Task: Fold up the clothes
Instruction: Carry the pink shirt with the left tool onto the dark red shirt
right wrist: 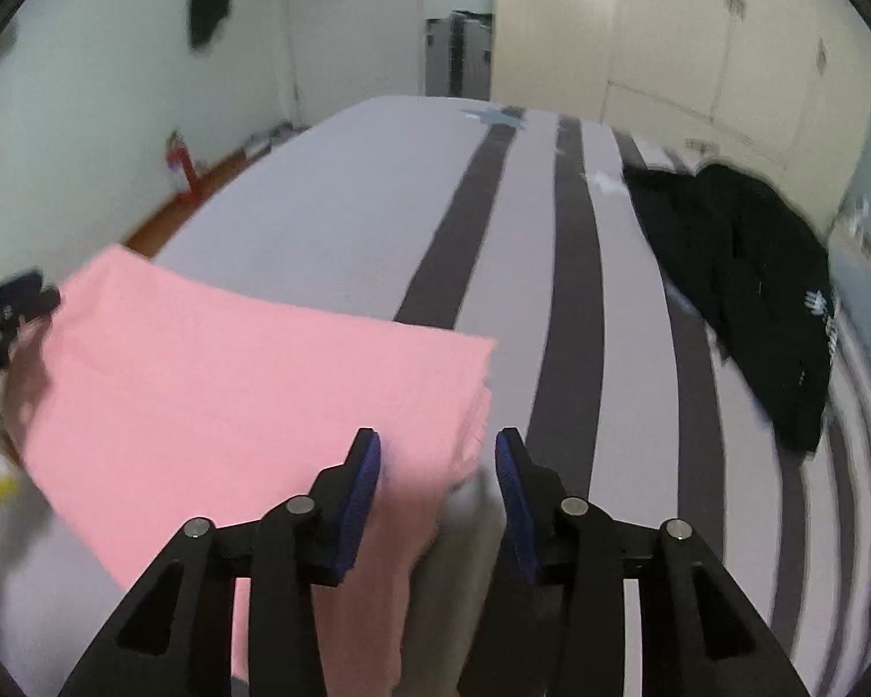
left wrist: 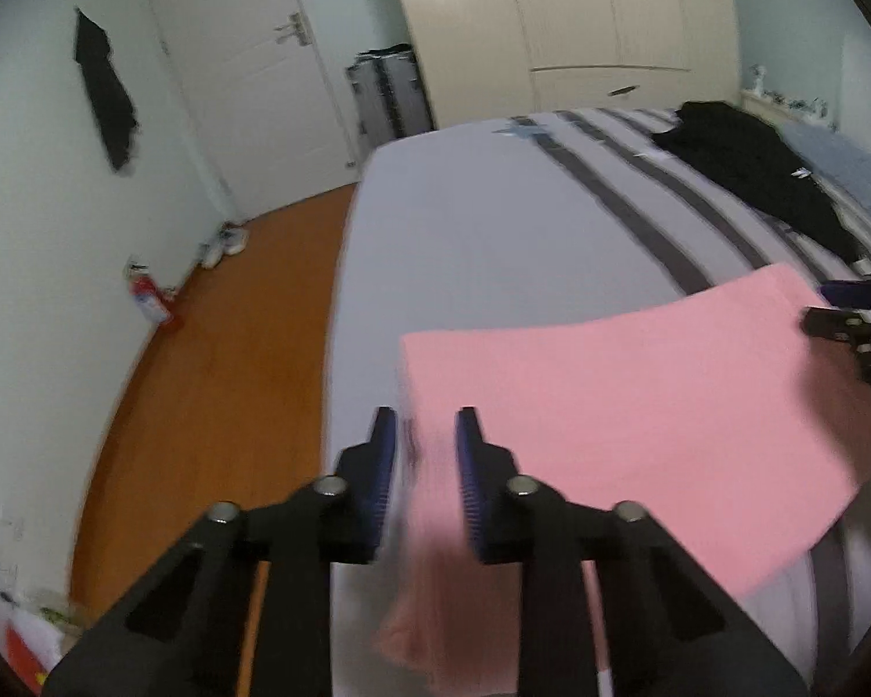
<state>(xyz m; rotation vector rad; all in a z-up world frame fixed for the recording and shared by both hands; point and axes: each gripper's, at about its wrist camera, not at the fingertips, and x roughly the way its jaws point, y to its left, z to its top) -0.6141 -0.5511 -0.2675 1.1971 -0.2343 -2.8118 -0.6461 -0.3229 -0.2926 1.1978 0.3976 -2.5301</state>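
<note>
The pink garment (left wrist: pixel 639 406) is being held up over the striped bed (left wrist: pixel 493 232), stretched flat between the two tools. In the left wrist view, the left tool (left wrist: pixel 425 435) is being seen with its blue-padded fingers (left wrist: pixel 383 464) standing apart, and pink cloth is running down through the gap between them; the frame is blurred, so whether the pads are actually pressing the fabric cannot be told. Off to that tool's right, at the far corner of the cloth, the other tool is being glimpsed as dark shapes touching the edge.

In the right wrist view, the right tool (right wrist: pixel 438 453) is being shown with its fingers (right wrist: pixel 360 488) spread wide. The pink garment (right wrist: pixel 232 395) is lying against the left finger only and trailing down beneath it, while the gap toward the right finger is being left empty over the bed (right wrist: pixel 348 203); the cloth is not being pinched here, so this tool is released. The sheet is spreading away to the tool's left, where the left tool (right wrist: pixel 11 296) is being seen at its far corner.

Ahead and to the right of the right tool, a black garment (right wrist: pixel 755 290) is lying crumpled on the bed, well apart from the pink one.
</note>
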